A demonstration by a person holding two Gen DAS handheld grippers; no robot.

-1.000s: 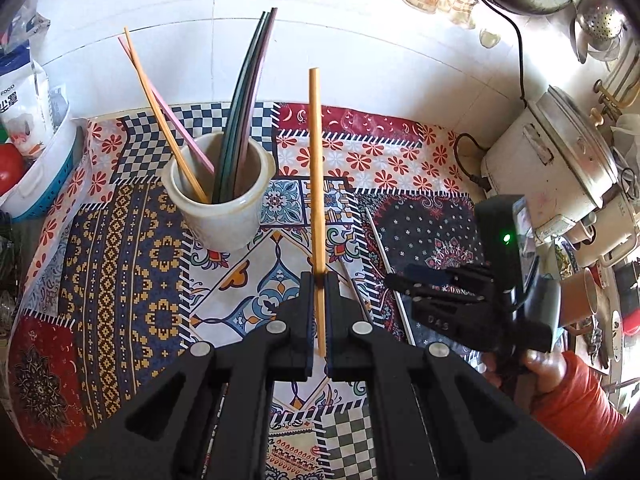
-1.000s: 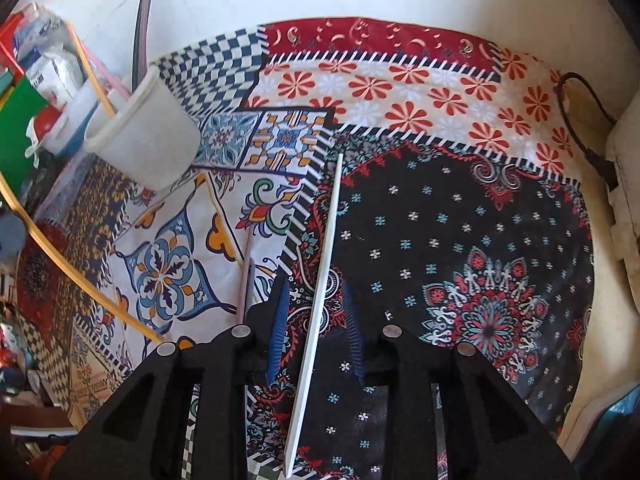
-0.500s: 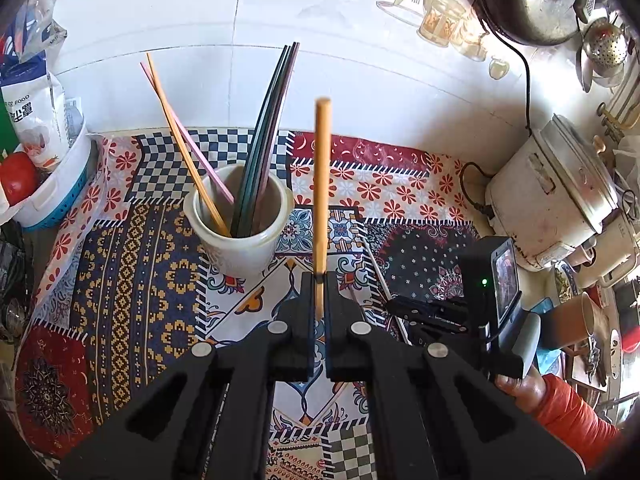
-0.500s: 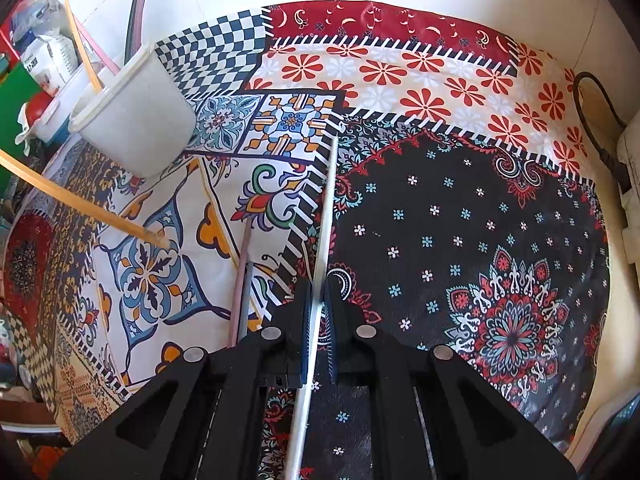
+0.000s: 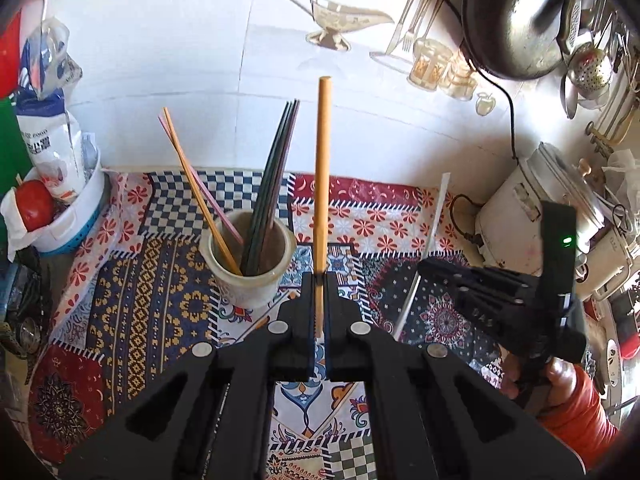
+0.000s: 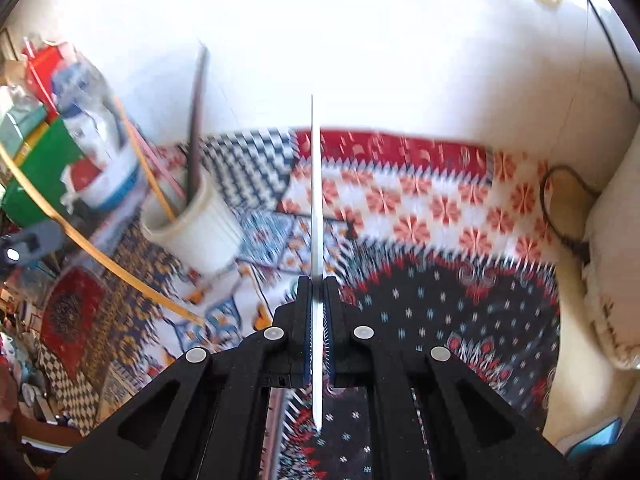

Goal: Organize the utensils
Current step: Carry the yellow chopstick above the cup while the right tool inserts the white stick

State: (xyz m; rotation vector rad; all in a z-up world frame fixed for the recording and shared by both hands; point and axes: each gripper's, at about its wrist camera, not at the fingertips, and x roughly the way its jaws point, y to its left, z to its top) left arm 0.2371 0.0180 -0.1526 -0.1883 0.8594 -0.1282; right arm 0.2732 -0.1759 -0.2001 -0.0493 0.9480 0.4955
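The left claw (image 5: 319,280) is clamped tight on an orange chopstick (image 5: 322,168), whose long axis runs straight out ahead of the claw and up toward the back wall, held clear above the patterned cloth (image 5: 160,292) on the counter, just beside the white cup (image 5: 248,272). That cup stands toward the cloth's back edge with more chopsticks upright and leaning in it. The right claw (image 6: 319,284) is pinched shut on a white chopstick (image 6: 316,200), lifted off the cloth, its length likewise pointing away toward the wall, near the cloth's right side.
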